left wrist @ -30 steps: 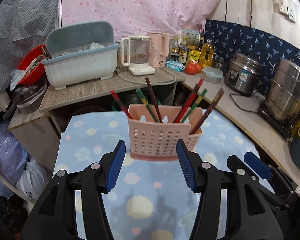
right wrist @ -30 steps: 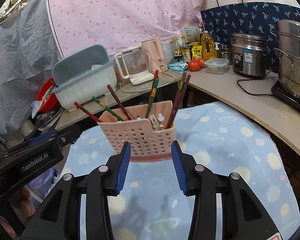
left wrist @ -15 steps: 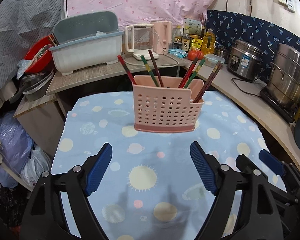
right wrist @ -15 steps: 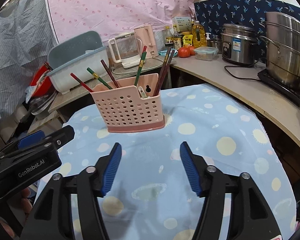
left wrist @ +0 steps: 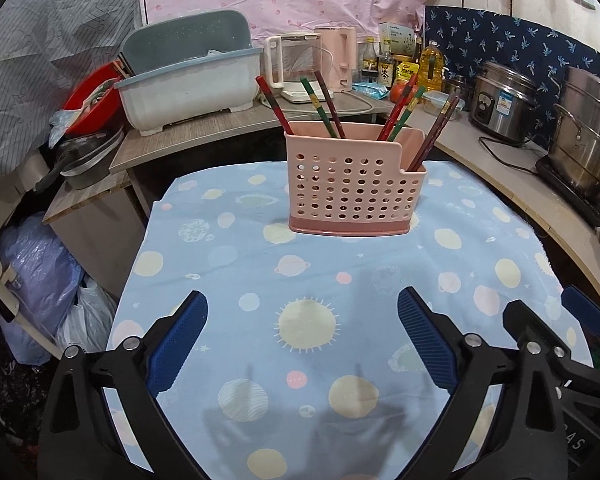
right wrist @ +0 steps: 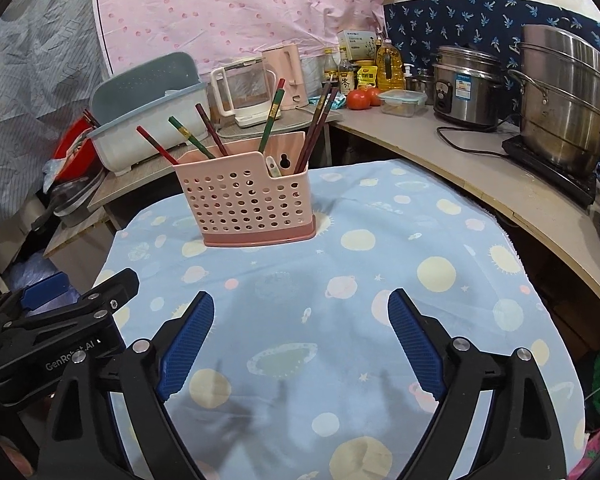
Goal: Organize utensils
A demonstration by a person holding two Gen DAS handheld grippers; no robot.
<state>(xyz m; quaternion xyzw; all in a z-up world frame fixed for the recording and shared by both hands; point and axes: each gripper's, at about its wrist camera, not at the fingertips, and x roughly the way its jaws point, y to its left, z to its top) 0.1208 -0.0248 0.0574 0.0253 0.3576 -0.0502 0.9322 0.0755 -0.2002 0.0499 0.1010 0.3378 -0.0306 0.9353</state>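
A pink perforated utensil holder (left wrist: 352, 188) stands upright on the table's blue planet-print cloth (left wrist: 308, 320); it also shows in the right wrist view (right wrist: 248, 204). Several red, green and dark chopsticks (left wrist: 324, 104) lean in it, and a small spoon (right wrist: 274, 168) sits in its side compartment. My left gripper (left wrist: 302, 330) is open and empty, well short of the holder. My right gripper (right wrist: 300, 328) is open and empty too, also back from the holder. The left gripper's body shows at the lower left of the right wrist view (right wrist: 60, 328).
A grey-blue dish rack (left wrist: 192, 80), a glass kettle (left wrist: 296, 68) and a pink kettle (left wrist: 338, 60) stand on the shelf behind. A counter to the right holds a rice cooker (right wrist: 466, 88), a steel steamer pot (right wrist: 560, 100), bottles and tomatoes. Plastic bags (left wrist: 40, 280) lie at the left.
Both grippers have pulled back from the holder and opened wide. The holder stands free on the cloth where both had flanked it.
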